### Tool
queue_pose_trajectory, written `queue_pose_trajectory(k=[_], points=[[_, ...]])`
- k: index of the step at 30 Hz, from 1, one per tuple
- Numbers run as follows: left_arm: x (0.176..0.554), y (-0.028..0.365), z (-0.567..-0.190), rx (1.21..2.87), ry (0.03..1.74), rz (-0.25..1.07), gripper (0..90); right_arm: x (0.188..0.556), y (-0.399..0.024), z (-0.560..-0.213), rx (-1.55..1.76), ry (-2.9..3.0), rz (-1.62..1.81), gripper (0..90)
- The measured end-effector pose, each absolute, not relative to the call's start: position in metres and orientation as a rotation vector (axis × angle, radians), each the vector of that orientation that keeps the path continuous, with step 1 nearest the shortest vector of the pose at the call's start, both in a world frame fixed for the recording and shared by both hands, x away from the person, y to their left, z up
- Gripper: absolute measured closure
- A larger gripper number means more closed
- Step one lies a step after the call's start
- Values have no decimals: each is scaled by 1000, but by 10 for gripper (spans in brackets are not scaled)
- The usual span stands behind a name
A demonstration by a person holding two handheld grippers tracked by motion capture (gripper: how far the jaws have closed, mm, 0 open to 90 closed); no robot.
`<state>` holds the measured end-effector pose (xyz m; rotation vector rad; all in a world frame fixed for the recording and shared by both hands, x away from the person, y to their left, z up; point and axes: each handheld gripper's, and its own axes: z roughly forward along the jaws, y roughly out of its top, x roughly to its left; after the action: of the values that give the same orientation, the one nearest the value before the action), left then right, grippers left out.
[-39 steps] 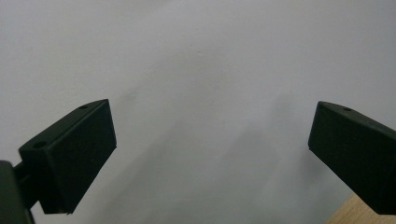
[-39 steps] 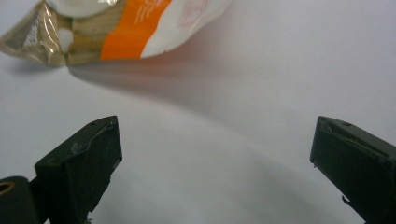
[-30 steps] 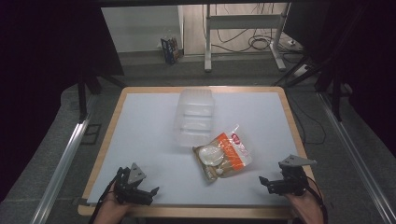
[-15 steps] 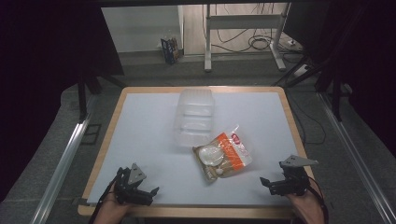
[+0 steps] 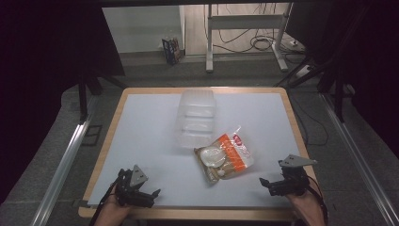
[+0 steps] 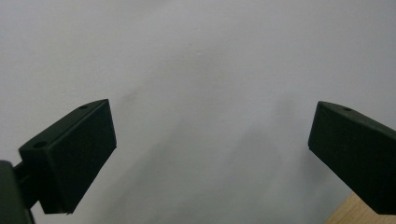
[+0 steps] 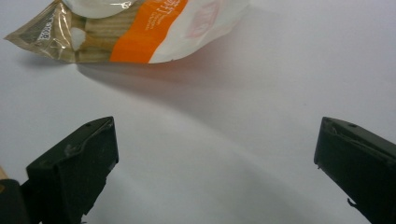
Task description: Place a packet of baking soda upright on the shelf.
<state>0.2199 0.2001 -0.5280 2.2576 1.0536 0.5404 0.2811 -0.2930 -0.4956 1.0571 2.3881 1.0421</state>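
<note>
Nothing has moved since the earlier frames: both grippers and both items lie where they were. On the white worktop, a clear plastic container sits just behind the middle, toward the far edge; its walls are see-through and nothing shows inside it. Just beside its near right corner lies a snack bag, orange and white with a clear window showing pale biscuits and a white round piece inside.

At the near left corner the left gripper rests with its jaws spread wide over bare worktop, nothing between them; its own view shows the wooden rim at lower right. Near the near right corner the right gripper likewise stands wide apart and holds nothing. In the right gripper view the bag lies ahead of the jaws, up and to the left, well clear of both.
</note>
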Motion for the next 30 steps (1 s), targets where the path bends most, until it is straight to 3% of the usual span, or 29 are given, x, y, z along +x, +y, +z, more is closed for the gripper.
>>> queue_pose_trajectory(k=[30], points=[[220, 200, -528, 2265, 1059, 541, 10, 305, -262, -496, 1094, 2441, 1061, 24]])
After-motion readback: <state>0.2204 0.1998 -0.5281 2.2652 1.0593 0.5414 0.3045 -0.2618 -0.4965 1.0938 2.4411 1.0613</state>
